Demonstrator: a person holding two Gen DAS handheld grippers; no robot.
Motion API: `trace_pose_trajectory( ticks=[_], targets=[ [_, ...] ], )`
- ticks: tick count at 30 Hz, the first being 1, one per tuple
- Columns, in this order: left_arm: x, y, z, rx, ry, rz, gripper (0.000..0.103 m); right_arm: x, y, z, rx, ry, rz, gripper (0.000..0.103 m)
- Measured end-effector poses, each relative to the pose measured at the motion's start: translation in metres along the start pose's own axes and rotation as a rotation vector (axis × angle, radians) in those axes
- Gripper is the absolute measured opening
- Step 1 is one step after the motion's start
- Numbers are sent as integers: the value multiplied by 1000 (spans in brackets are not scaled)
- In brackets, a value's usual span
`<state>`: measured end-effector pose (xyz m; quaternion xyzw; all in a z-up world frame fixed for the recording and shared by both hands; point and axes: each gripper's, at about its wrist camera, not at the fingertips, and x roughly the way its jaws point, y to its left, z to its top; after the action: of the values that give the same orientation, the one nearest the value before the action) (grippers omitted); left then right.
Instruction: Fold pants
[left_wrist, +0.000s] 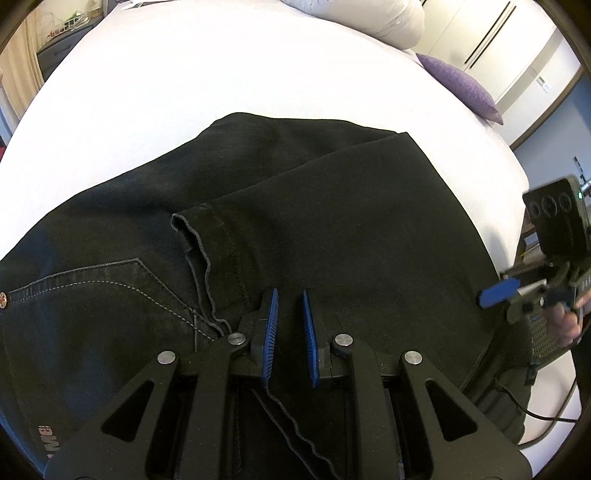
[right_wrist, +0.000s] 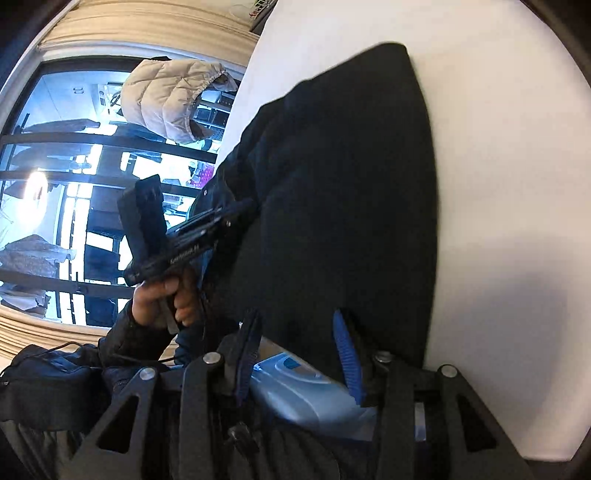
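Black jeans (left_wrist: 295, 229) lie folded on a white bed (left_wrist: 184, 92), a leg hem (left_wrist: 192, 236) laid over the seat with its stitched back pocket (left_wrist: 122, 288). My left gripper (left_wrist: 290, 295) hovers just above the jeans near the hem, its blue pads (left_wrist: 271, 332) apart and nothing between them. My right gripper (left_wrist: 495, 293) shows at the right edge of the left wrist view, off the pants' right side. In the right wrist view the right gripper (right_wrist: 299, 325) is open at the near edge of the jeans (right_wrist: 343, 203), holding nothing.
A purple cushion (left_wrist: 461, 86) and white pillows (left_wrist: 369, 14) lie at the far end of the bed. In the right wrist view a beige puffer jacket (right_wrist: 170, 99) hangs by a window, my left gripper's body (right_wrist: 177, 240) is beside the jeans, and a blue plastic object (right_wrist: 306, 391) sits below.
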<state>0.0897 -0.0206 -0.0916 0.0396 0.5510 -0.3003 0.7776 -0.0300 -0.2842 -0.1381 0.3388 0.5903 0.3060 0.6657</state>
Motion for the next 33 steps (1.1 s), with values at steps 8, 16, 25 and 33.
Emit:
trace_pose_trajectory(
  ticks=[8, 16, 25, 33],
  targets=[
    [-6, 7, -8, -27, -40, -31, 14, -7, -10, -37, 107, -121, 59, 43],
    [-80, 36, -41, -138, -193, -94, 14, -11, 20, -81, 95, -180, 40, 53],
    [-192, 123, -157, -501, -445, -85, 79, 15, 113, 3, -115, -213, 253, 62],
    [-217, 182, -239, -795, -522, -116, 90, 121, 143, 93, -121, -7, 200, 62]
  ],
)
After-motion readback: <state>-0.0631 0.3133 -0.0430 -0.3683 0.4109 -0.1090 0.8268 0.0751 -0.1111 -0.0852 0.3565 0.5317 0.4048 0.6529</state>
